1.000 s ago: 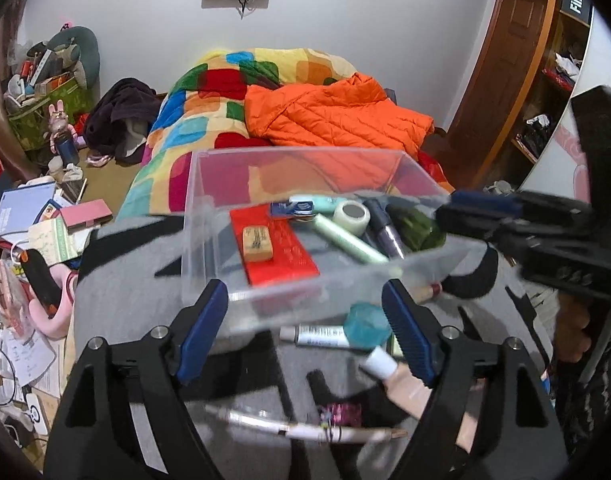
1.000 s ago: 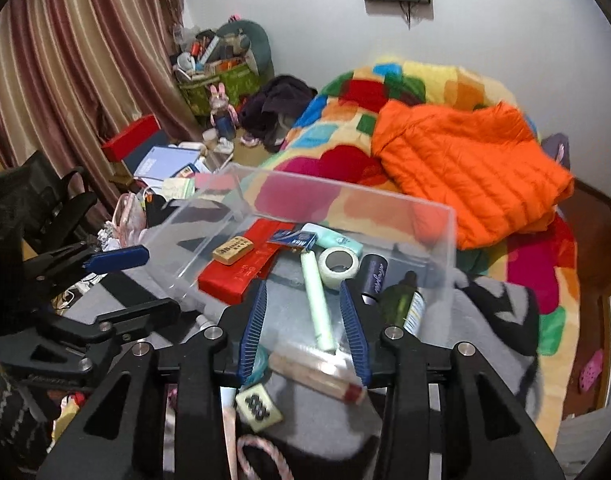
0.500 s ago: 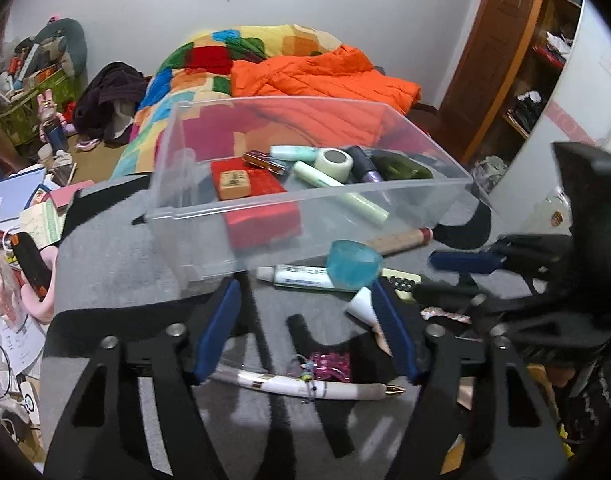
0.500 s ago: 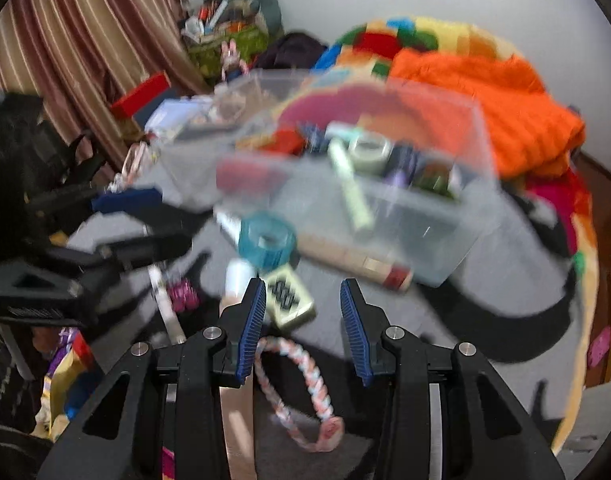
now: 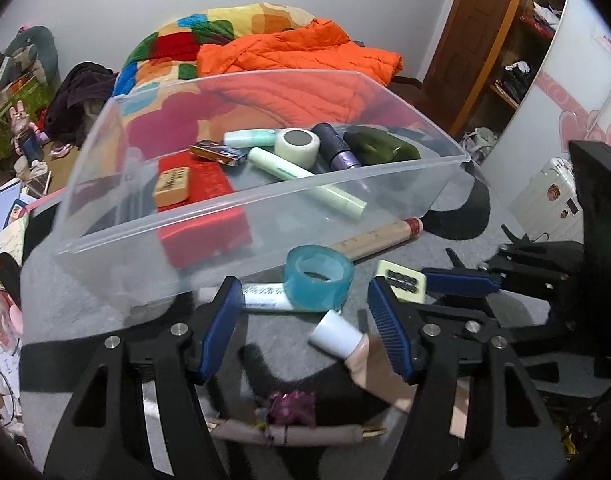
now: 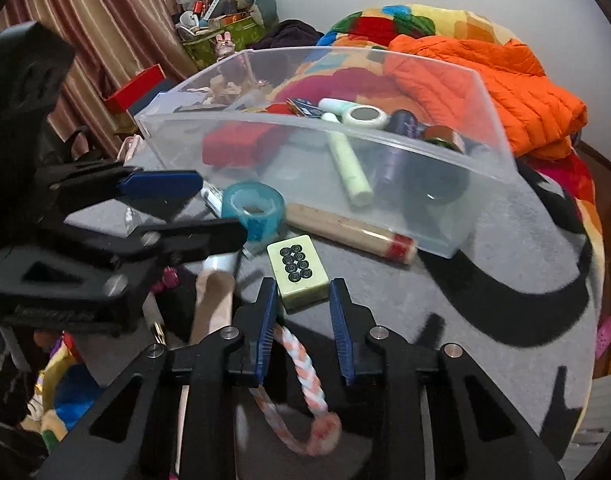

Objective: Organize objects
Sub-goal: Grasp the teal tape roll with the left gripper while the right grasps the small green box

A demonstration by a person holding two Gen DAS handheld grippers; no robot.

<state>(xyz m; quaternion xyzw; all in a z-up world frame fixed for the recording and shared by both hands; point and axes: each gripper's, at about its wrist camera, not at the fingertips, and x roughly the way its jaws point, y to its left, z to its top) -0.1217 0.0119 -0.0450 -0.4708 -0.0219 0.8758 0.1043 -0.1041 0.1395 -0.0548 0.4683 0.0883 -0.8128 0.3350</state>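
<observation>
A clear plastic bin (image 5: 209, 220) (image 6: 457, 160) on the grey blanket holds a red box, tape rolls, tubes and bottles. In front of it lie a teal tape roll (image 5: 319, 278) (image 6: 253, 210), a mahjong tile (image 6: 297, 274) (image 5: 401, 282), a beige tube with a white cap (image 5: 345, 342) and a wooden stick (image 6: 349, 232). My left gripper (image 5: 305, 320) is open, its jaws either side of the teal roll and the tube. My right gripper (image 6: 303, 312) is open and low, with the tile between its fingertips.
A pink-white braided cord (image 6: 305, 384) lies under the right gripper. A pen-like stick with a purple clip (image 5: 289, 420) lies near the left gripper. A bed with a colourful quilt and orange jacket (image 5: 297, 52) is behind the bin. Clutter (image 6: 221, 28) stands at the far left.
Both grippers have dropped lower and moved in on the loose items before the bin. The right gripper now straddles the mahjong tile; the left is nearer the teal roll.
</observation>
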